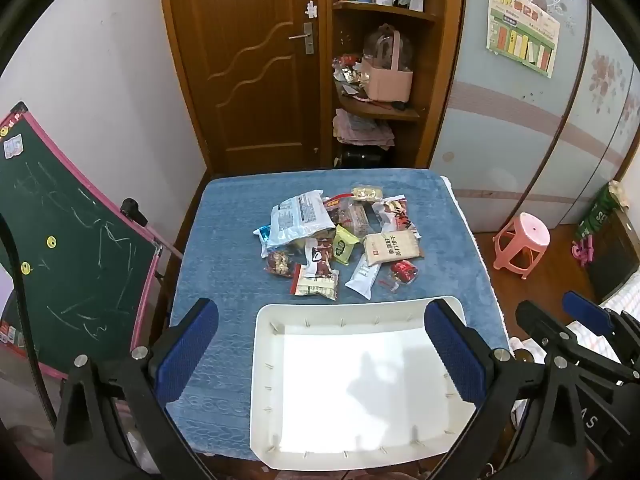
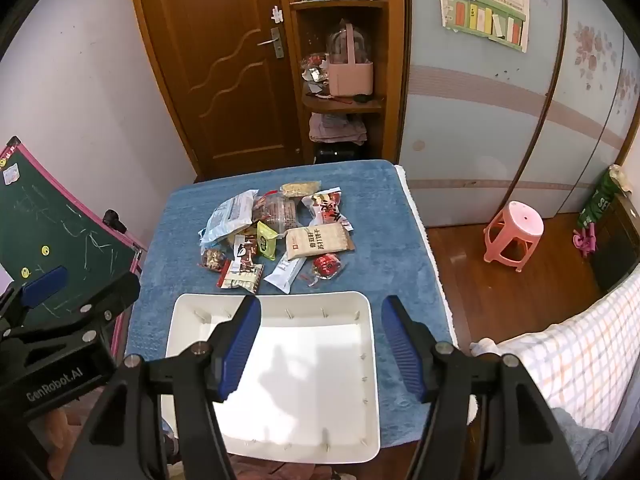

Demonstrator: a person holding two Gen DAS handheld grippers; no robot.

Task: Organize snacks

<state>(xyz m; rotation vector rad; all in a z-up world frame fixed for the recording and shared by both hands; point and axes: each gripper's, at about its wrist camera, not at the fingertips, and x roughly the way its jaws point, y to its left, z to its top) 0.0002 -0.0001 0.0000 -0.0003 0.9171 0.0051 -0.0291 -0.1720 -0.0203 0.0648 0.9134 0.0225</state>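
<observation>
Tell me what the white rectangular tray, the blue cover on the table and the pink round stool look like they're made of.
White rectangular tray: likely moulded plastic, smooth with a slight sheen, rounded rim and corners.
Blue cover: soft textile, probably towelling; matte with a woven relief pattern.
Pink round stool: apparently one-piece plastic, semi-gloss, with moulded legs.

"GenRobot.AI" stands in grey letters on the left gripper (image 2: 44, 292) body. The green snack packet (image 1: 345, 249) reads "QQ"; other print is too small.
</observation>
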